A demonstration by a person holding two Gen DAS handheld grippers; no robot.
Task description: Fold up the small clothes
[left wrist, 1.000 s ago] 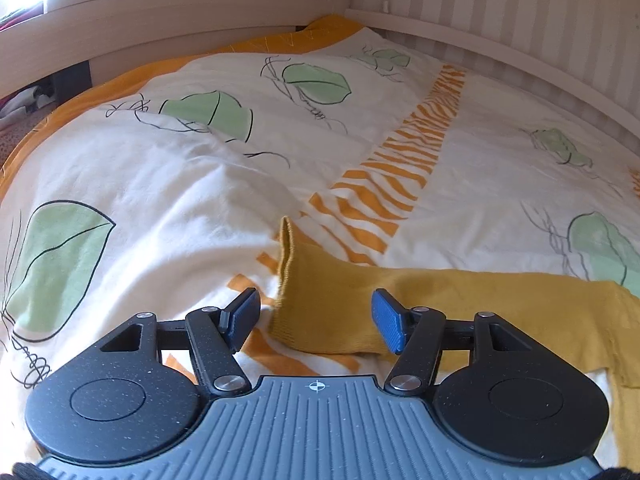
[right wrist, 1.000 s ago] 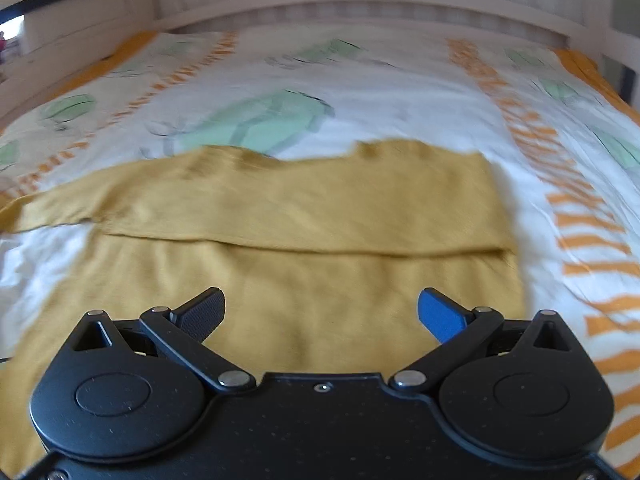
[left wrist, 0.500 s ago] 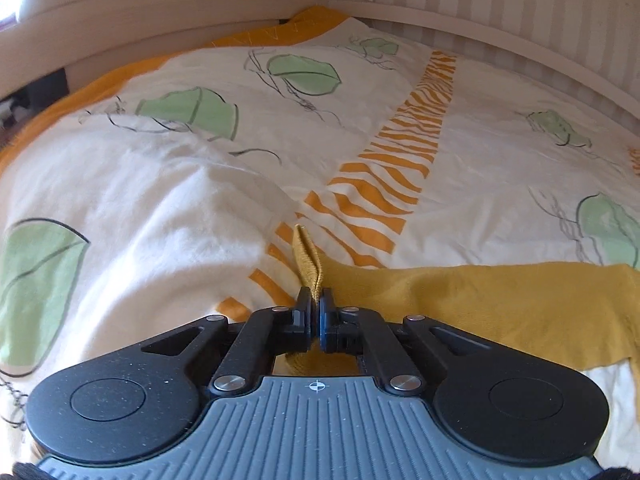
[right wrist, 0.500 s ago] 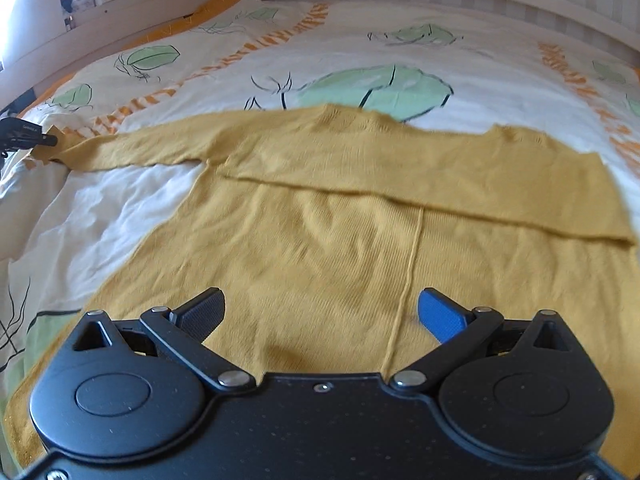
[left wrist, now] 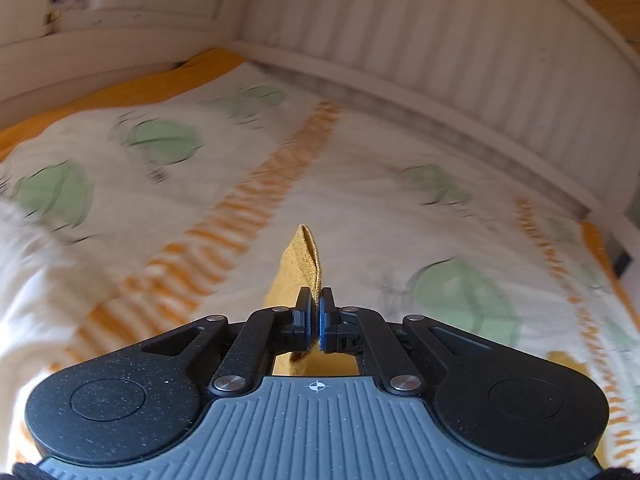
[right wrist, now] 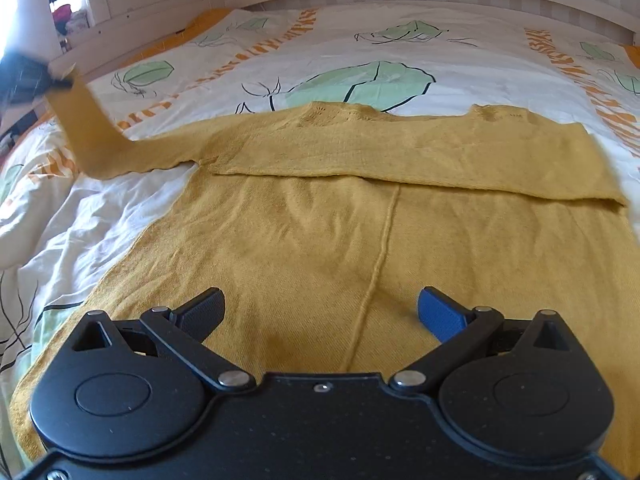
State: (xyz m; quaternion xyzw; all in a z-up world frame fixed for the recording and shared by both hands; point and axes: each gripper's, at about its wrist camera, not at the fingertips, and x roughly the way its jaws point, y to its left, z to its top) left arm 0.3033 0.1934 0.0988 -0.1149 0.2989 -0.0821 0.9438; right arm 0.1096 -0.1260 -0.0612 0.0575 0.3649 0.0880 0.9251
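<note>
I see the bed (right wrist: 400,40) first, its white duvet (right wrist: 100,208) printed with green leaves and orange stripes, with a pale slatted bed frame (left wrist: 460,60) curving round the far side. On the duvet lies the sweater (right wrist: 320,248), mustard yellow, spread flat just ahead of my right tongs (right wrist: 320,312). One sleeve is folded across the chest as a long band running to the right edge. A raised seam runs down the middle of the body toward me. The other sleeve (right wrist: 96,136) stretches out to the left and lifts off the bed, rising to its cuff (left wrist: 302,268). My left tongs (left wrist: 314,316) are clamped on that cuff, the two pads pressed together with the knit pinched between them and the cuff's edge sticking up beyond the tips, clear of the duvet. My right tongs stand wide apart over the lower body of the sweater, nothing between the pads.
</note>
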